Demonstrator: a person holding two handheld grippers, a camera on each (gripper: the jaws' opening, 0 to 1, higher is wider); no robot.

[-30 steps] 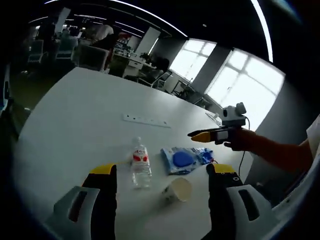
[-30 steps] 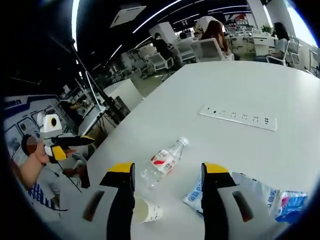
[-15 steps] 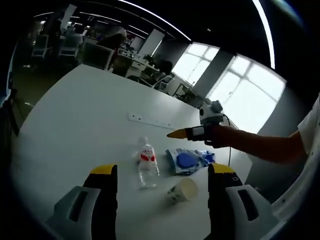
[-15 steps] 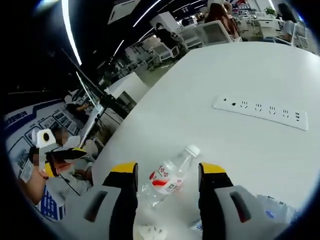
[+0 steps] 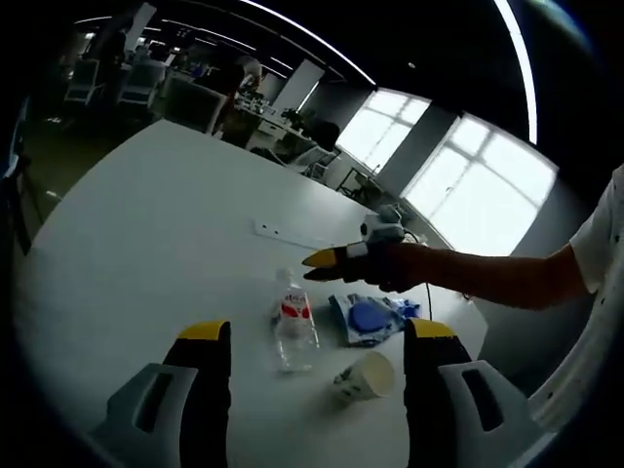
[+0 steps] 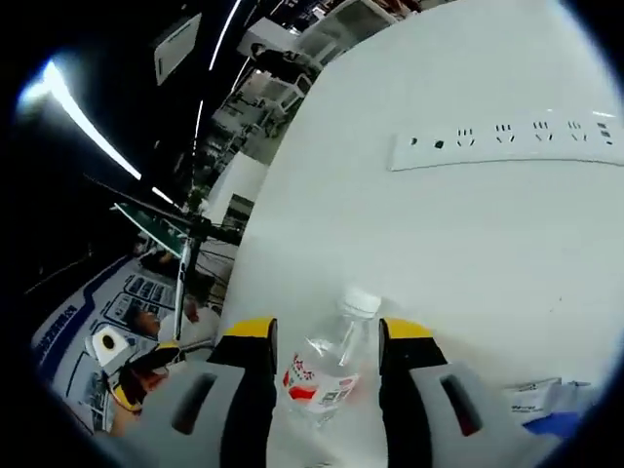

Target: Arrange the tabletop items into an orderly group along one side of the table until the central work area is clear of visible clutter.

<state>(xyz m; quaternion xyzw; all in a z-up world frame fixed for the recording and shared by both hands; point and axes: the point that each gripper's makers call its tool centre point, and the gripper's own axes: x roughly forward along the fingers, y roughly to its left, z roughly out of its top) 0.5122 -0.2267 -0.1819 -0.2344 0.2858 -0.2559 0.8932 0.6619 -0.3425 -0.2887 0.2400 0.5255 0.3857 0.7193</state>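
Observation:
A clear water bottle (image 5: 294,327) with a red label and white cap seems to stand upright on the white table (image 5: 146,244). Right of it lie a blue packet (image 5: 369,317) and a paper cup (image 5: 370,372) on its side. My left gripper (image 5: 317,336) hangs open above the near table, short of the bottle. My right gripper (image 5: 315,266), held in a hand, reaches in from the right to the bottle's top. In the right gripper view it (image 6: 327,331) is open, with the bottle (image 6: 327,366) between its jaws and not squeezed. The blue packet (image 6: 546,402) lies at lower right.
A white power strip (image 5: 283,234) lies flat beyond the bottle, also seen as the strip (image 6: 507,141) in the right gripper view. The table's far side is bare. Office desks, chairs and people stand past the table edge, with bright windows at the right.
My right gripper has moved in toward the bottle, which now sits between its jaws; the jaw gap looks slightly narrower. The left gripper has barely moved.

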